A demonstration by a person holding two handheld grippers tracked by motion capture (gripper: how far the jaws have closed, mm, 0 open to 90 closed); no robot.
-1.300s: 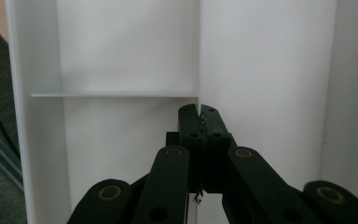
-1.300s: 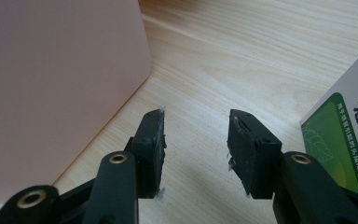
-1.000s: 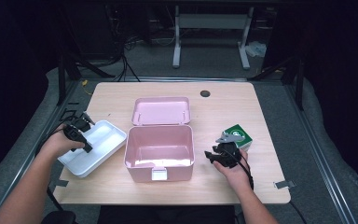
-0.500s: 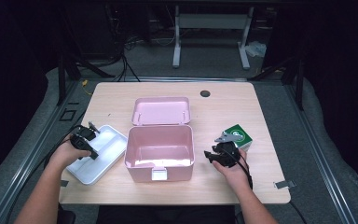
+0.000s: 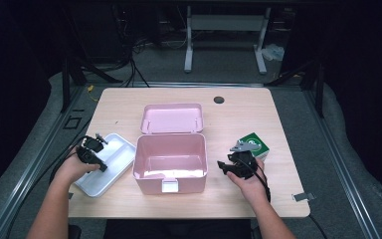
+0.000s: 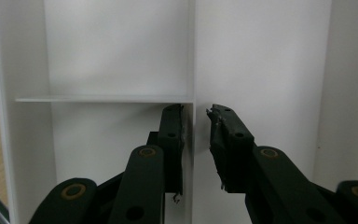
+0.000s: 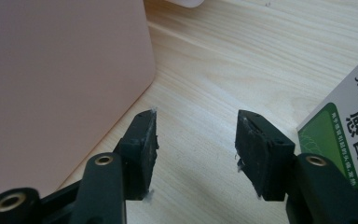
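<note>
An open pink box (image 5: 169,177) stands mid-table, its lid (image 5: 171,118) lying flat behind it. To its left lies a white divided tray (image 5: 117,154). My left gripper (image 5: 95,158) hovers over that tray. In the left gripper view its jaws (image 6: 196,112) straddle the tray's thin divider wall (image 6: 192,56). They have just been opening, and the pads stand off the wall. My right gripper (image 5: 226,167) rests right of the box beside a green-and-white carton (image 5: 253,143). Its jaws (image 7: 196,119) have just been opening, with bare wood between them.
The pink box wall (image 7: 51,70) is close on the left of my right gripper and the carton (image 7: 349,135) close on its right. A round hole (image 5: 219,99) sits near the table's far edge. Dark floor, cables and a stand lie beyond the table.
My left hand sank a little toward the table with the tray, and its jaws parted from the divider. The right hand stayed in place.
</note>
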